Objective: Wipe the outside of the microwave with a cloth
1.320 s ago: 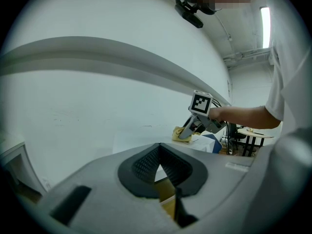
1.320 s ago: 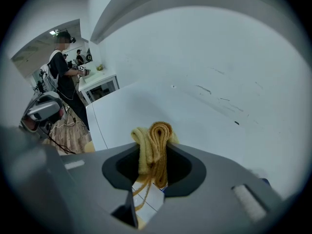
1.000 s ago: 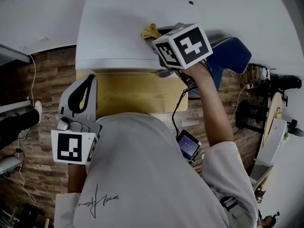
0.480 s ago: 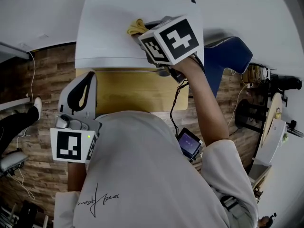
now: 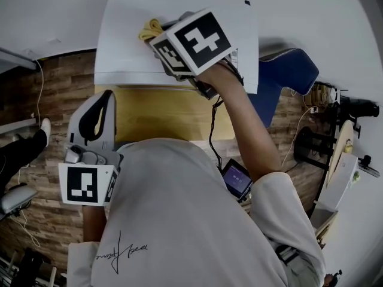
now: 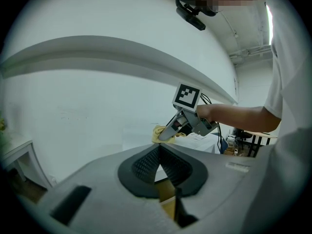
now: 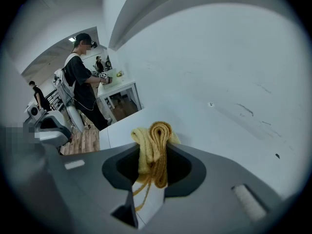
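Observation:
The white microwave (image 5: 125,40) stands on a yellowish wooden stand (image 5: 167,115). My right gripper (image 5: 158,37) reaches over its top, shut on a bunched yellow cloth (image 5: 148,27) that presses on the white top left of the middle. In the right gripper view the cloth (image 7: 153,138) sticks up between the jaws of this gripper (image 7: 155,156), over the microwave top (image 7: 114,133). My left gripper (image 5: 99,113) hangs low at the left, in front of the microwave, shut with nothing in it. Its own view shows its jaws (image 6: 158,149) meeting, with the right gripper (image 6: 171,129) and cloth (image 6: 158,133) beyond.
A blue chair (image 5: 290,70) stands right of the microwave. A small screen device (image 5: 236,181) hangs on a cable by my right arm. White wall lies behind the microwave. People stand by a white table (image 7: 119,89) far off to the left. Wooden floor (image 5: 48,100) surrounds the stand.
My right gripper has slid the cloth leftward and a little farther back across the microwave top. The left gripper has barely shifted.

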`<action>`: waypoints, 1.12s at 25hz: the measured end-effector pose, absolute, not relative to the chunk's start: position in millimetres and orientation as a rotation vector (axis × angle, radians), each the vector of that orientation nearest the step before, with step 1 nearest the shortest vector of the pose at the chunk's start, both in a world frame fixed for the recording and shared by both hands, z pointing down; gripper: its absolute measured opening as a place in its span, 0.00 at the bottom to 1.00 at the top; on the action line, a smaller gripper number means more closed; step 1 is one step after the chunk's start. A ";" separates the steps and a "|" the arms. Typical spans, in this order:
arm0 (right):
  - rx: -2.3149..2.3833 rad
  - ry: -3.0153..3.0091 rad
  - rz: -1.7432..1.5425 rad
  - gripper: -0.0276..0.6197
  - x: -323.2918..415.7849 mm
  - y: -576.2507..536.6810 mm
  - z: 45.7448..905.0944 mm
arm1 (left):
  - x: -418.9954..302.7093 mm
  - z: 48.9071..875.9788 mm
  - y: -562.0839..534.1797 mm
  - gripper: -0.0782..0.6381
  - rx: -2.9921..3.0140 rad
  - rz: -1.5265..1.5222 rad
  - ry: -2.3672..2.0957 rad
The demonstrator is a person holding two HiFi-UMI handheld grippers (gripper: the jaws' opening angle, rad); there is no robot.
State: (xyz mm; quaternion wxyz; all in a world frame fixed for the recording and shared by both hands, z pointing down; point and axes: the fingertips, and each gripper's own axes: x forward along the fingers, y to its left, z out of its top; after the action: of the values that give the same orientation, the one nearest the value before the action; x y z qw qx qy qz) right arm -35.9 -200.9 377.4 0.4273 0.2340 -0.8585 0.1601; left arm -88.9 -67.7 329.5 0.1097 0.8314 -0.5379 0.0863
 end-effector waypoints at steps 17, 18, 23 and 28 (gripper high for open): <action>0.446 -2.228 0.411 0.23 -121.0 -195.9 376.0 | -123.7 334.5 -69.6 0.10 2.379 0.243 -1.639; 0.434 -2.235 0.413 0.23 -126.7 -194.4 376.0 | -125.6 334.0 -70.0 0.10 2.377 0.242 -1.643; 0.312 -2.344 0.534 0.23 -152.0 -174.1 369.9 | -131.3 330.4 -70.7 0.10 2.374 0.239 -1.658; 0.257 -2.485 0.649 0.23 -151.8 -155.2 348.5 | -135.5 323.7 -70.1 0.10 2.369 0.230 -1.679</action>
State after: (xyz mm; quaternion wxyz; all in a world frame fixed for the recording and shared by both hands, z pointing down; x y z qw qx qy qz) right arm -151.8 -155.2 348.5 0.2763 0.0958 -0.9252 0.2418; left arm -135.5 -70.1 323.7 0.1142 0.8079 -0.5728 0.0786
